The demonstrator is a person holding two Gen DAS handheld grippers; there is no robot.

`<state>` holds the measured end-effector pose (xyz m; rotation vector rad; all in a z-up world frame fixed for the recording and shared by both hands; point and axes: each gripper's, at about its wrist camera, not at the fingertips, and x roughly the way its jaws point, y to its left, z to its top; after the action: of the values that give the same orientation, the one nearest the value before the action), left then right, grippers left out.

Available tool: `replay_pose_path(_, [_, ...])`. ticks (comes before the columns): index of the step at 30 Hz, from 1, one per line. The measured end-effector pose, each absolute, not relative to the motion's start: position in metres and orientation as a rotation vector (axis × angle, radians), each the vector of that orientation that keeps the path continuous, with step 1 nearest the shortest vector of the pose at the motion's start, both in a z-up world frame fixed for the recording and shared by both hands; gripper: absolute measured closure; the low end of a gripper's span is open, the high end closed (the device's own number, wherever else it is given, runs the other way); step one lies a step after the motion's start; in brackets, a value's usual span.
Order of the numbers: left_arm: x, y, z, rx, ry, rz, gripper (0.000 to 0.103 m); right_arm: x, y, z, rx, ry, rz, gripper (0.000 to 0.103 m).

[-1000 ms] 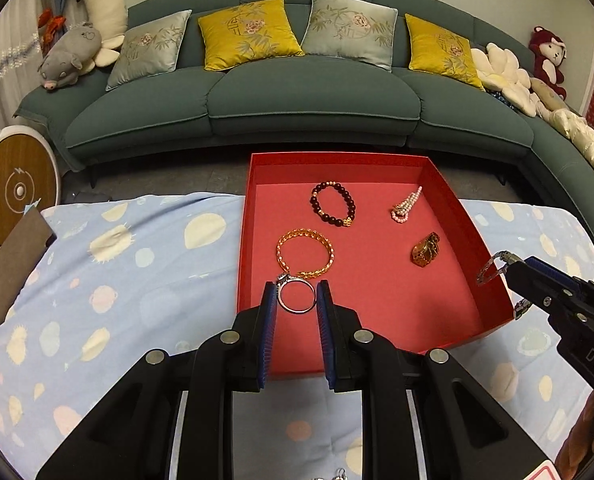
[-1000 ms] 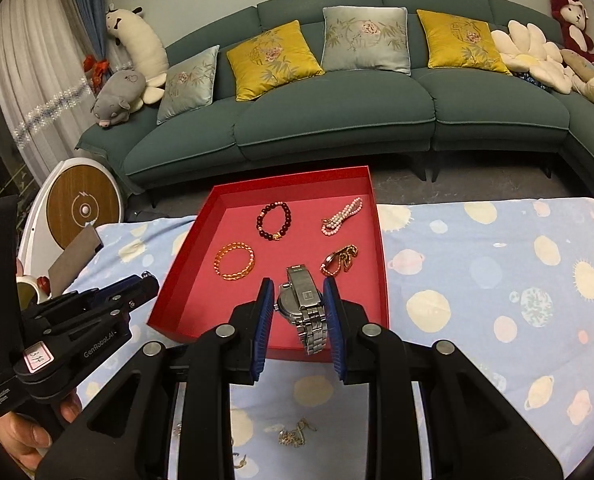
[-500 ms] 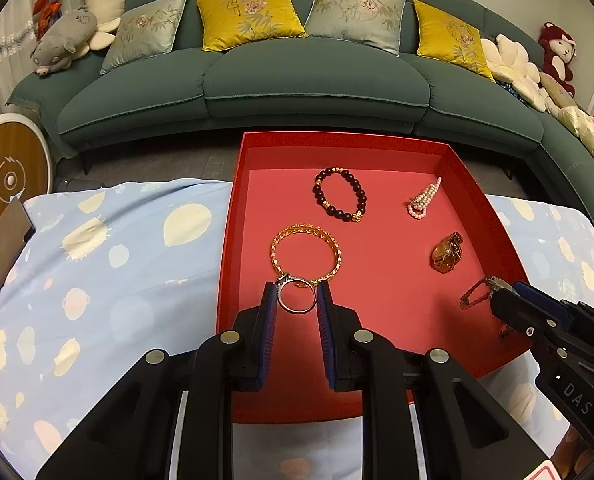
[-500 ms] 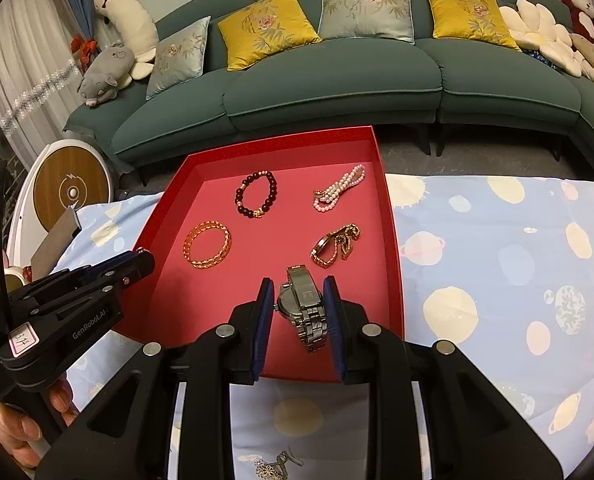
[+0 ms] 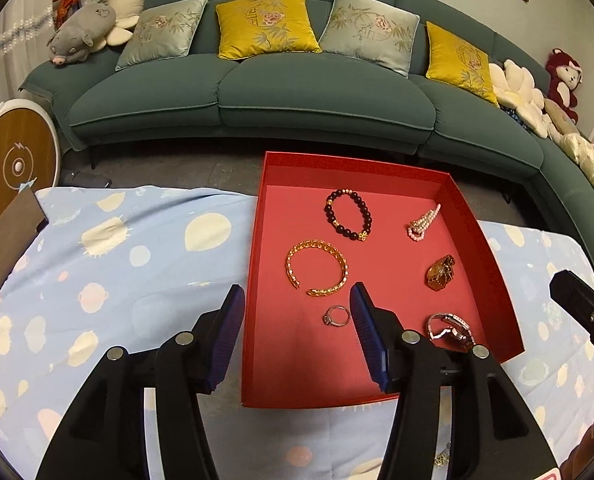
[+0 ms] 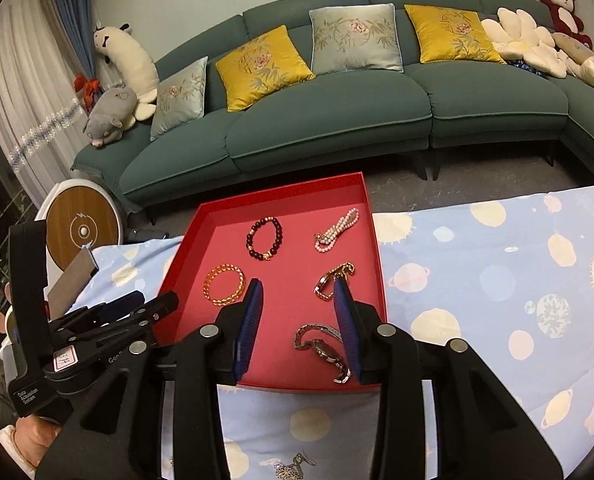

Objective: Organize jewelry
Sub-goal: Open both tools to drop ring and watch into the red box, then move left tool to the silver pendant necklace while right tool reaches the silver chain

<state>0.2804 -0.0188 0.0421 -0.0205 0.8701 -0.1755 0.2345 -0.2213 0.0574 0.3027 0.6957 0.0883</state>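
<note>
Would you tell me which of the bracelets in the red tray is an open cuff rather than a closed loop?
The gold bracelet: its band has a gap on the near side, while the dark beaded bracelet behind it forms a closed ring of beads.

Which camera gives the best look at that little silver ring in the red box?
The left wrist view: the ring lies in plain sight on the tray floor. In the right wrist view, I cannot make it out.
</note>
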Motion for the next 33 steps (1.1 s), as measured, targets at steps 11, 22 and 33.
replay_pose_path(11, [0.209, 0.010, 0.069, -0.023, 0.817, -0.149, 0.050, 0.173, -0.208, 0.083, 0.258, 0.668, 0.099, 0.063])
replay_pose_path(22, [0.138, 0.033, 0.019, -0.026, 0.934, -0.178, 0.047, 0.113, -0.199, 0.045, 0.251, 0.776, 0.095, 0.063])
replay_pose_path(33, [0.126, 0.008, -0.019, 0.072, 0.967, -0.239, 0.047, 0.091, -0.186, 0.002, 0.174, 0.856, 0.085, 0.063])
